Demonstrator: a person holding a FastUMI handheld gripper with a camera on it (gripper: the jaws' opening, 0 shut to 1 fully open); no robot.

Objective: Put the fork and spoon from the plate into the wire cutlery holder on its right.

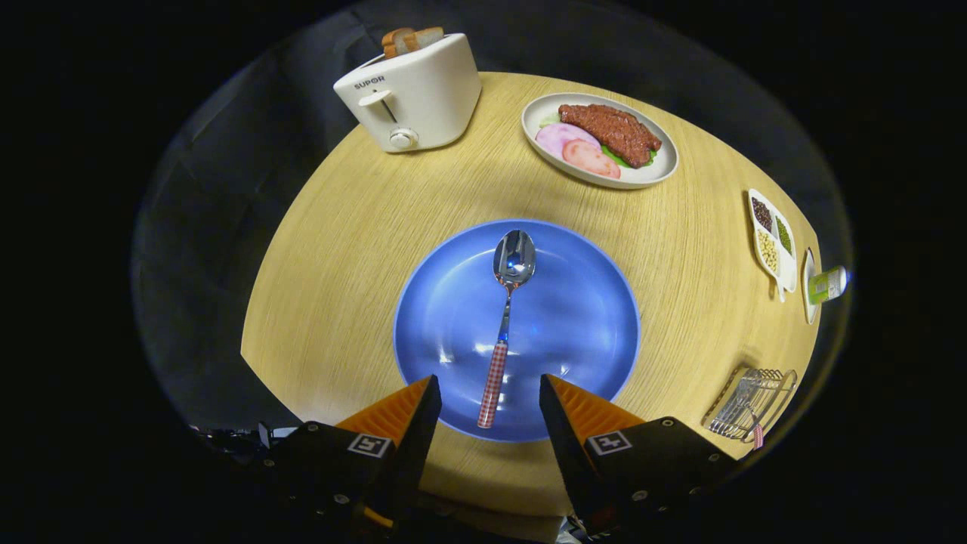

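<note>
Claw lined up over the spoon handle, ready to come down for the pick

The claw (489,391) hangs wide open and empty above the near edge of the blue plate (585,317), with the checked handle end of the spoon (505,325) lying between its fingers and the bowl pointing away beyond them. The wire cutlery holder (750,403) sits on the desk (340,249) off to the right of the plate, and a utensil with a similar checked handle seems to lie in it already, likely the fork. To do this step well, I would lower straight down, keep the handle centred between the fingers, and close on the checked grip, not the thin neck, since a polished handle on a smooth plate could slide or twist if caught off-centre.
</note>
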